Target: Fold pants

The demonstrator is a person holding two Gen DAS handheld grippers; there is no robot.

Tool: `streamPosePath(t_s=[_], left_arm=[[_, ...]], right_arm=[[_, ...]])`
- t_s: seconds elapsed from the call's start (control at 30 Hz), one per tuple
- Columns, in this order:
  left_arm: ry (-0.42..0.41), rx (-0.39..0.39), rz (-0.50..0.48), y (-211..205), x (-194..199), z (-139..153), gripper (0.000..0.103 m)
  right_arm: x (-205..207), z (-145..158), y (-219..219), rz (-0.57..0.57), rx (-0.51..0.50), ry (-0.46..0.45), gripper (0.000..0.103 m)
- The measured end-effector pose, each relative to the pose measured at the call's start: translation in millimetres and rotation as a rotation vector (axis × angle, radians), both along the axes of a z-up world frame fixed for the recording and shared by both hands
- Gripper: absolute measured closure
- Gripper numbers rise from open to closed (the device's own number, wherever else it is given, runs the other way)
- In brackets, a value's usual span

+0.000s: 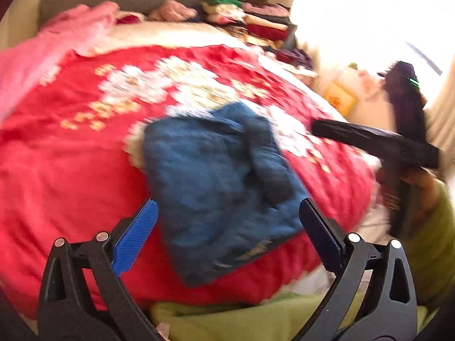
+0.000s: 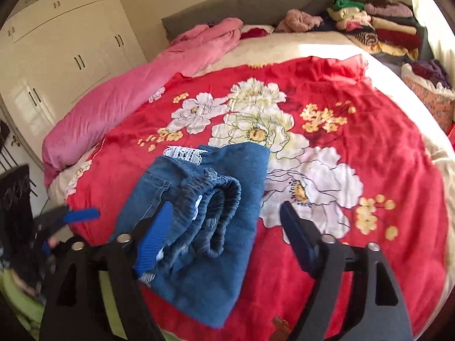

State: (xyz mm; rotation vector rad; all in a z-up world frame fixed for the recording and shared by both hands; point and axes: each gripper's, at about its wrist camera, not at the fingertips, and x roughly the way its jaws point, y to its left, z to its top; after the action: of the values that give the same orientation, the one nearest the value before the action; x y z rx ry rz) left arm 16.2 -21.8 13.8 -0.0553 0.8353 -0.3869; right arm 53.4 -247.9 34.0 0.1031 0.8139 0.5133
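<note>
Blue denim pants [image 2: 199,227] lie folded into a compact bundle on the red flowered bedspread [image 2: 355,119], the elastic waistband curled on top and a strip of white lace showing at the far end. My right gripper [image 2: 227,204] hovers just above the near part of the bundle, open, its blue pads either side of the waistband without pressing it. The left wrist view is blurred: the pants [image 1: 221,187] lie ahead of my left gripper [image 1: 227,201], which stands wide open and holds nothing.
A pink quilt [image 2: 136,91] lies along the bed's left side. Stacks of folded clothes [image 2: 378,28] sit at the back right by the grey headboard [image 2: 241,2]. Cream wardrobes [image 2: 65,48] stand to the left. A hand [image 1: 421,182] in a green sleeve holds the right tool.
</note>
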Motion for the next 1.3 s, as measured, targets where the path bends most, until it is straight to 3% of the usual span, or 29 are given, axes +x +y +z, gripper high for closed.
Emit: streamPosePath(t_s=[0.17,0.5,0.6,0.67,0.83,0.87,0.9,0.93,0.97,1.1,1.3], left_arm=[[-0.012,0.045,0.088,18.3,13.0,10.5,0.01],[0.064,0.078,0.146,33.0,60.0,5.8,0.01],[0.087,0.1,0.148,30.7,71.7,-1.1,0.016],[0.104,0.1,0.144,28.4,78.2,-5.6,0.029],[0.121,0.156,0.118,13.0,88.7,-17.1,0.037],[0.124,0.168,0.116,9.9,90.8,-20.5,0.038],[0.126,0.178,0.117,7.5,92.6,-23.4,0.038],[0.127,0.185,0.117,5.4,93.9,-26.4,0.038],[0.131,0.191,0.116,2.9,95.1,-29.7,0.038],[0.127,0.199,0.112,-2.4,96.2,-35.8,0.038],[0.115,0.2,0.103,-6.1,96.2,-36.5,0.038]], right_arm=[[-38.3,13.0,2.5,0.089,-0.029,-0.08,0.022],[-88.9,-8.7,84.5,0.4,-0.27,-0.202,0.022],[-93.7,-18.3,108.4,0.484,-0.281,-0.221,0.03],[-93.8,-24.9,123.0,0.539,-0.305,-0.25,0.032],[-82.2,-41.1,150.4,0.582,-0.422,-0.35,0.032],[-77.3,-44.0,153.5,0.595,-0.413,-0.34,0.035],[-71.0,-48.9,154.4,0.638,-0.374,-0.284,0.06],[-68.2,-51.3,152.6,0.684,-0.327,-0.221,0.076],[-68.7,-51.9,150.2,0.71,-0.297,-0.197,0.084],[-72.5,-53.3,130.5,0.728,-0.221,-0.163,0.087],[-78.0,-63.0,122.7,0.675,-0.223,-0.107,0.086]])
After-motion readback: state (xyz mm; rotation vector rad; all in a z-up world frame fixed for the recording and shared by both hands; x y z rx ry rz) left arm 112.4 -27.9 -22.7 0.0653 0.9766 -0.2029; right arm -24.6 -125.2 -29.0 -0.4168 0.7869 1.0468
